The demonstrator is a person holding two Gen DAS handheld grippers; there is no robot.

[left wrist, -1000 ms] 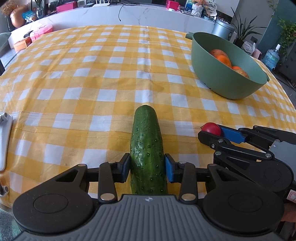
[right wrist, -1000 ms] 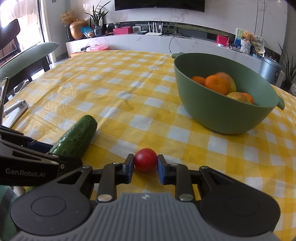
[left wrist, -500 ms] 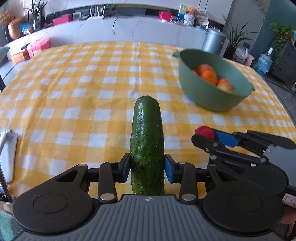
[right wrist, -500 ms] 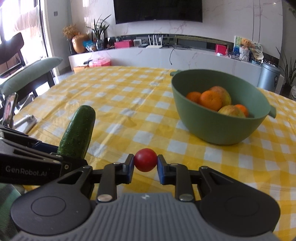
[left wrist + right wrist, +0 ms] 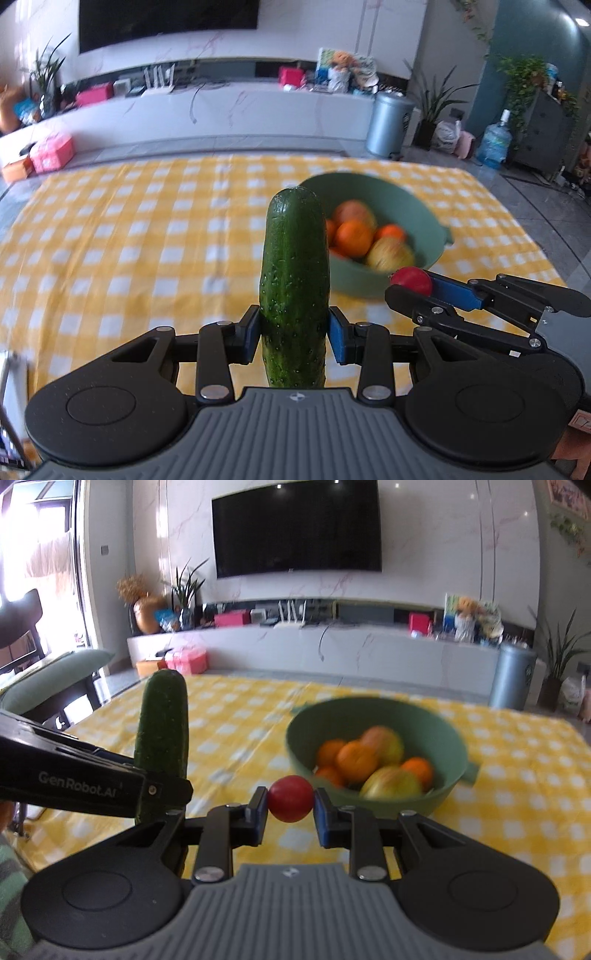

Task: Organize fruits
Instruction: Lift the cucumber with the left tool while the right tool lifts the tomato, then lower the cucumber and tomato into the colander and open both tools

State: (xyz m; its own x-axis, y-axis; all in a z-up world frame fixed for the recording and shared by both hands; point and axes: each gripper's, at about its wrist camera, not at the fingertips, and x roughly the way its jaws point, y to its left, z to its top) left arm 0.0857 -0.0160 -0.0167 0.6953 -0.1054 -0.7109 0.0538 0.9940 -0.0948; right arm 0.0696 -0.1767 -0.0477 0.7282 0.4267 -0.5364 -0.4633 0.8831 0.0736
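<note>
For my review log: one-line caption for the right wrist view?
Right gripper holds a red tomato before the green fruit bowl; left gripper holds a cucumber.

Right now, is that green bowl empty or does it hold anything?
Not empty: the green bowl holds oranges and yellowish fruit, piled below its rim.

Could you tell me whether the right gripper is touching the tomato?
Touching: the right wrist view shows the right gripper with both pads pressed against the tomato.

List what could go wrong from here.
1. The cucumber is gripped near its lower end by the left gripper, so it may pivot or slip.
2. The round tomato could pop out of the right gripper.
3. The bowl already holds fruit; dropped items may bounce.
</note>
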